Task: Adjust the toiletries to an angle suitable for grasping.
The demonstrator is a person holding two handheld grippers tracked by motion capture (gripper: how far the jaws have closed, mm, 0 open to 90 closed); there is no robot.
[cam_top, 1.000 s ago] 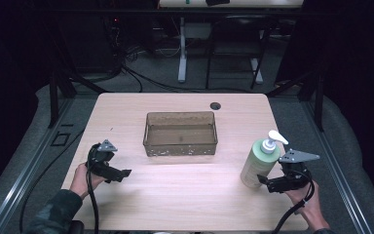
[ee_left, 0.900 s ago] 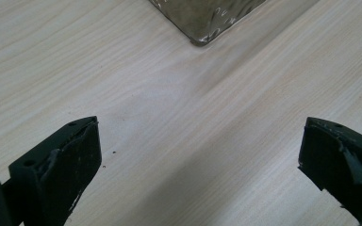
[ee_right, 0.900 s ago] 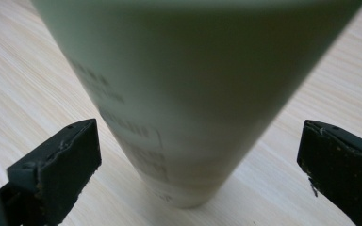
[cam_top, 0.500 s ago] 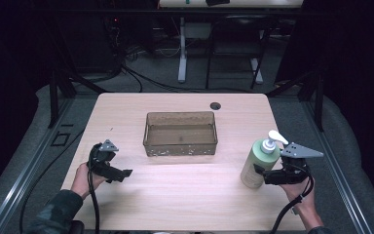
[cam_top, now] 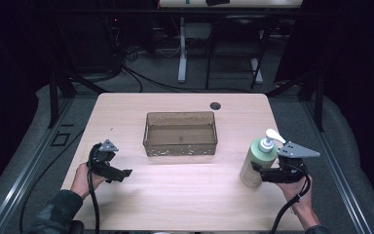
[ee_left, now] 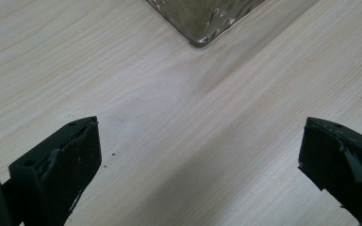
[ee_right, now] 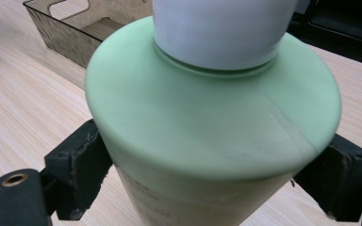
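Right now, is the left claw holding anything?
No, the left claw is wide open over the bare table, nothing between its jaws.

Black grippers, grey triangular plates; trailing black cables; sleeve (cam_top: pixel 53 214) seemingly dark green

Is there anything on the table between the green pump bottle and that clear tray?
Nothing visible. The green pump bottle stands upright near the table's right edge, with the right tool around its lower body. Between it and the clear tray lies bare wood. The left tool waits open, off to the left.
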